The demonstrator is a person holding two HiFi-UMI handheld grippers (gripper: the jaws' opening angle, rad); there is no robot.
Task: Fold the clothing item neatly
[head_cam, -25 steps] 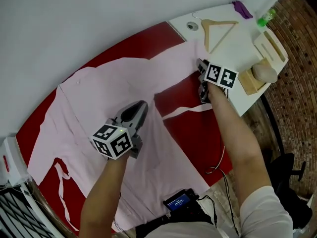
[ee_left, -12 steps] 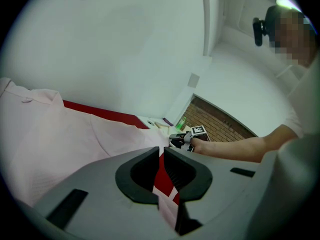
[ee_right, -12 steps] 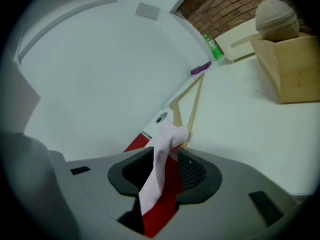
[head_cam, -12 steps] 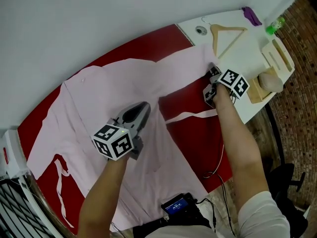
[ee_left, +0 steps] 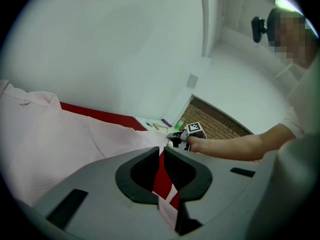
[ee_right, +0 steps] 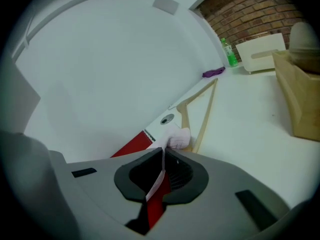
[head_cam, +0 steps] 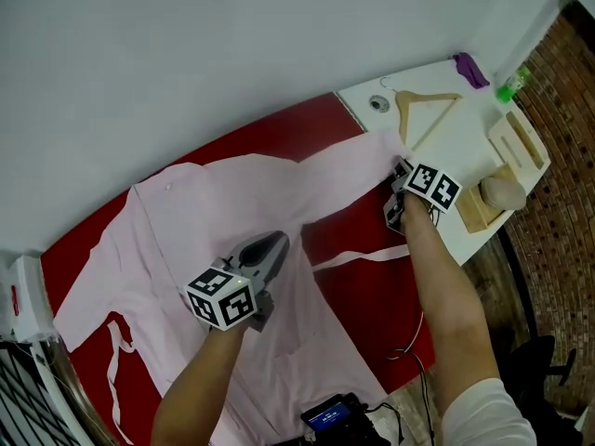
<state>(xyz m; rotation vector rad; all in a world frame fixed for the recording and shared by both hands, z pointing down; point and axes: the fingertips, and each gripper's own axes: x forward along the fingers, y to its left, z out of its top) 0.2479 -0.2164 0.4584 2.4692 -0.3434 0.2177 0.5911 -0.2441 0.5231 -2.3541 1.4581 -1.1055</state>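
A pink garment (head_cam: 214, 203) lies spread over the red table (head_cam: 367, 286), one sleeve reaching right toward the white table. My left gripper (head_cam: 274, 242) rests at the garment's inner edge near the middle. Its jaws are shut, with pink cloth (ee_left: 115, 139) running right up to the tips (ee_left: 161, 150). My right gripper (head_cam: 398, 182) is at the sleeve end. Its jaws are closing, and a thin fold of pink cloth (ee_right: 159, 180) stands between them. The bunched cuff (ee_right: 177, 136) lies just past the tips.
A white table (head_cam: 465, 147) adjoins on the right and carries a wooden hanger (head_cam: 423, 110), a wooden box (head_cam: 483, 207), a white holder, a green bottle (head_cam: 509, 84) and a purple item (head_cam: 469, 68). A loose pink tie (head_cam: 358, 258) crosses the red top. A black device (head_cam: 330, 421) sits at the near edge.
The right gripper's jaws have come together on the sleeve end. The left gripper stays shut at the garment's middle edge. The head view has shifted a little.
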